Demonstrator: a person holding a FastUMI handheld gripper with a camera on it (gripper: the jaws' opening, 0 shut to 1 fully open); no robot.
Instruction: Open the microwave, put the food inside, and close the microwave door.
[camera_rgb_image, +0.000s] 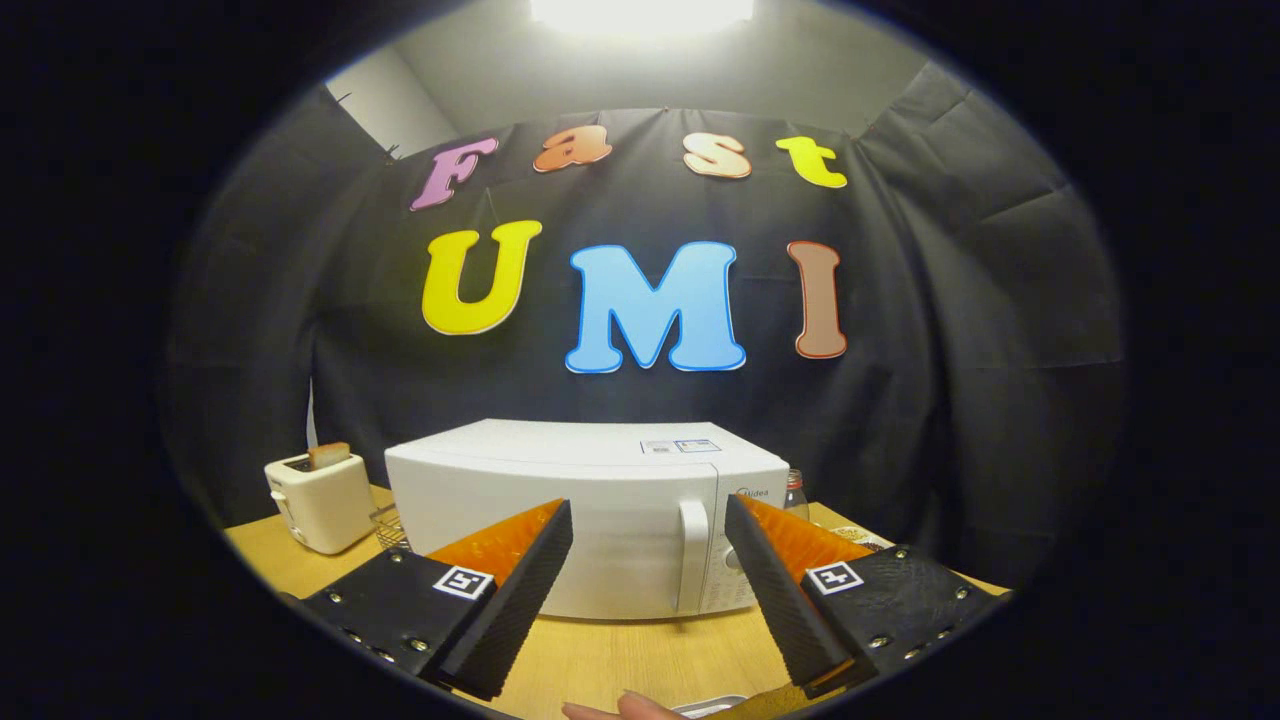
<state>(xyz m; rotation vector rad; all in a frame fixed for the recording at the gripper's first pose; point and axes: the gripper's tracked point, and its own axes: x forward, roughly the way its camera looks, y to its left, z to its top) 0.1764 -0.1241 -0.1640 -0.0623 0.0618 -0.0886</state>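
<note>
A white microwave (560, 480) stands on the wooden table (620, 655), just beyond my fingers, with its door shut. Its upright door handle (693, 555) sits right of the door, next to the control panel (735, 570). My gripper (648, 525) is open, held a short way in front of the microwave, with nothing between its fingers. The handle shows in the gap between them, nearer the right finger. A fingertip of a person's hand (620, 709) and the rim of a pale dish (712, 707) show below the fingers, close to me.
A cream toaster (320, 500) with a slice of bread (330, 455) in its slot stands left of the microwave. A small wire rack (390, 528) lies between them. A bottle with a red cap (795, 495) stands behind the microwave's right corner.
</note>
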